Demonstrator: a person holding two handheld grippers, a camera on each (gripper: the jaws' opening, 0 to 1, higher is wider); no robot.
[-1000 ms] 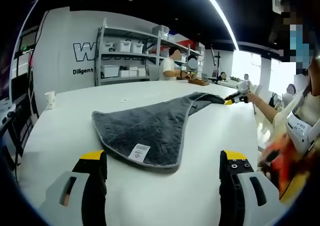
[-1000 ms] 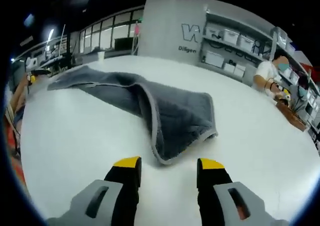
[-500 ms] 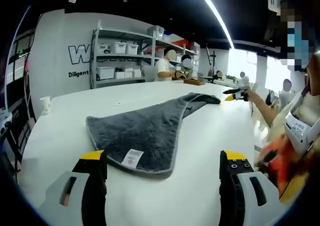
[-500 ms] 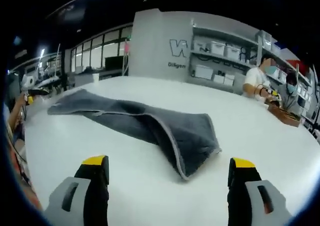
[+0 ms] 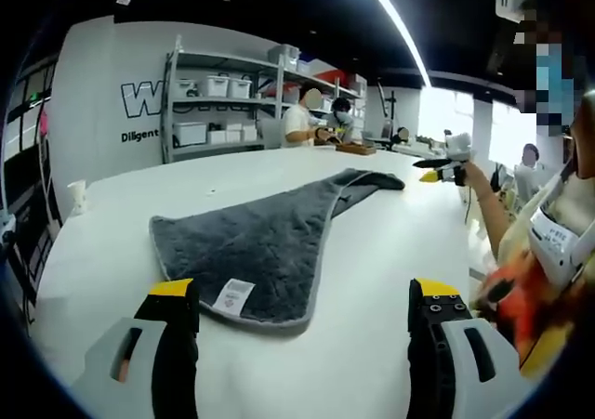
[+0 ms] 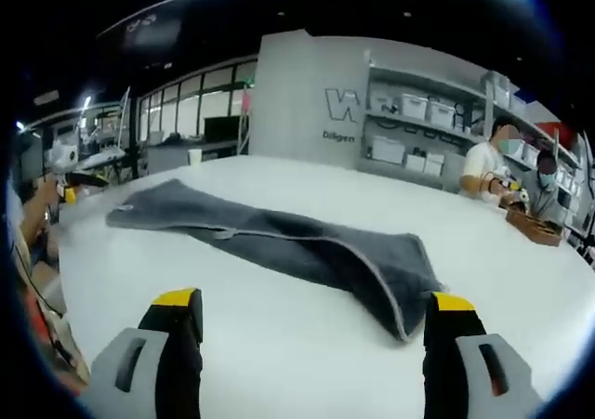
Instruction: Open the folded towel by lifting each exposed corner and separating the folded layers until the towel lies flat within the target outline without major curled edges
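Observation:
A grey towel (image 5: 265,242) with a pale hem lies on the white table (image 5: 390,252), one wide end with a white label (image 5: 232,295) close in front of my left gripper (image 5: 302,291). That gripper is open and holds nothing. The towel narrows toward its far end, near my right gripper (image 5: 439,170) in the distance. In the right gripper view the towel (image 6: 307,241) lies as a long folded strip. Its near corner sits just ahead of my right gripper (image 6: 314,300), which is wide open and empty. My left gripper (image 6: 72,189) shows at the strip's far left end.
A small white cup (image 5: 76,196) stands near the table's left edge. Metal shelves (image 5: 223,103) with white bins line the back wall. People sit at a far bench (image 5: 353,148). A person's arm and body (image 5: 539,242) fill the right side.
My right gripper's jaws opened wide and it drew back from the towel's near corner. The raised fold there has dropped into a flatter strip. The left view has dipped lower toward the label end.

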